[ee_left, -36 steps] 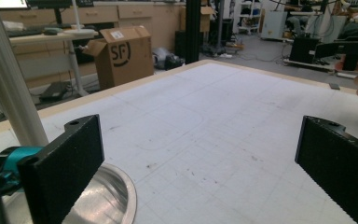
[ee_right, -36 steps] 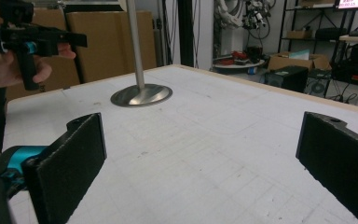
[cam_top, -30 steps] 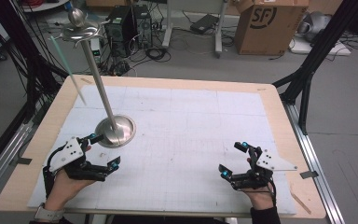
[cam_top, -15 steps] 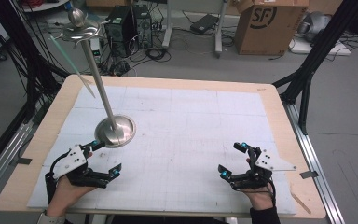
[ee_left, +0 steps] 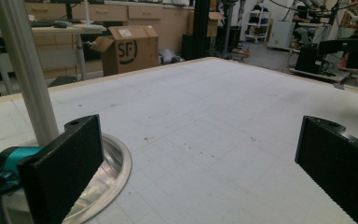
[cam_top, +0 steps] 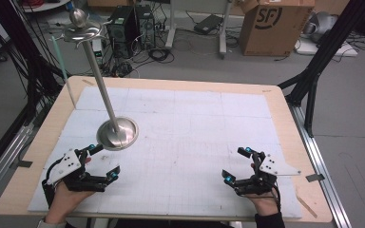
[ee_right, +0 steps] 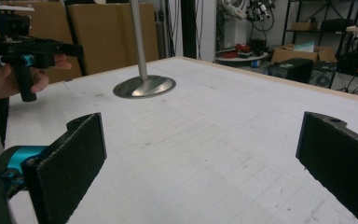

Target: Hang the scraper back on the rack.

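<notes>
A white gridded mat (cam_top: 180, 142) is laid over a wooden table (cam_top: 285, 118), and a metal stand (cam_top: 117, 133) is set on the left half of the mat, its round dished base (ee_left: 107, 172) resting flat and its slim pole (cam_top: 100, 80) rising upright to a disc and ball at the top (cam_top: 80, 28). The left gripper (cam_top: 100, 164) is held at the near left of the table by the person's left hand (cam_top: 62, 199); its jaws are spread wide and nothing is held between them. In the left gripper view, one black jaw is seen just beside the rim of the base, overlapping it in the picture, while the other jaw is seen well apart over bare mat; contact with the base cannot be confirmed. The right gripper (cam_top: 237, 165) is held at the near right by the right hand (cam_top: 264, 202), its jaws likewise opened wide and empty, with a grey three-cornered plate (cam_top: 275, 165) carried on top. In the right gripper view, the stand is seen far across the mat, with the left gripper and hand shown near it at the left edge. Beyond the far edge of the table, a cardboard box (cam_top: 275, 21), cables and a computer case (cam_top: 123, 23) are seen on the floor.
</notes>
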Demonstrator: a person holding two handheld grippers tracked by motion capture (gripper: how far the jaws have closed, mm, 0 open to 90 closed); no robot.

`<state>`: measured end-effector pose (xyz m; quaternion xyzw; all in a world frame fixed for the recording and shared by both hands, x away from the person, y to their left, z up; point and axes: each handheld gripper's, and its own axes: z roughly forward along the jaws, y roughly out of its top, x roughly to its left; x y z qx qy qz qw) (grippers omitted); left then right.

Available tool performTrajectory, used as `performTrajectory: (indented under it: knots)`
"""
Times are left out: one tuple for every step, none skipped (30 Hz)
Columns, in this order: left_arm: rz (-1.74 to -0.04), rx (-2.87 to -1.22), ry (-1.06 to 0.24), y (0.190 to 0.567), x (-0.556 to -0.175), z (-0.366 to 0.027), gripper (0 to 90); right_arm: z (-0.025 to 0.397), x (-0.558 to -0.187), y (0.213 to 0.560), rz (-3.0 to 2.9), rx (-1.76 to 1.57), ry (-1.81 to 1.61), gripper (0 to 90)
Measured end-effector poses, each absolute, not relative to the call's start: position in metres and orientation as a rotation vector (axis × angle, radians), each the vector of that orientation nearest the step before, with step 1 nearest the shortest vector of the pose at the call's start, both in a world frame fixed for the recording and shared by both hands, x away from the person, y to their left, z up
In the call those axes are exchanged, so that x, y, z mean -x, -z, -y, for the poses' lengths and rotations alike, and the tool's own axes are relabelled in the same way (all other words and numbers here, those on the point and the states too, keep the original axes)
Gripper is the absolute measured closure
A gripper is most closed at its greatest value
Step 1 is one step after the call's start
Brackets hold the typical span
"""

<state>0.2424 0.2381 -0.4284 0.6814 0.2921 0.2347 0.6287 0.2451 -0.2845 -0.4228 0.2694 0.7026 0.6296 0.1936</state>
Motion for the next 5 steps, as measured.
performTrajectory:
  knots:
    - [-0.672,-1.56,-0.539,0.4286,-0.2427,-0.2383,1.6,0.2846,-0.2446,0.423,-1.972,-0.76,-1.764,0.4]
    - [-0.673,-1.558,-0.538,0.4285,-0.2429,-0.2384,1.7,0.2848,-0.2446,0.4231,-1.97,-0.756,-1.764,0.3]
    - [-0.673,-1.559,-0.539,0.4284,-0.2433,-0.2387,1.7,0.2849,-0.2439,0.4232,-1.972,-0.761,-1.763,0.3]
    - [-0.678,-1.556,-0.542,0.4283,-0.2436,-0.2387,1.7,0.2853,-0.2436,0.4232,-1.974,-0.762,-1.76,0.3]
    - [-0.679,-1.557,-0.545,0.4282,-0.244,-0.239,1.6,0.2855,-0.2433,0.4232,-1.974,-0.761,-1.762,0.3]
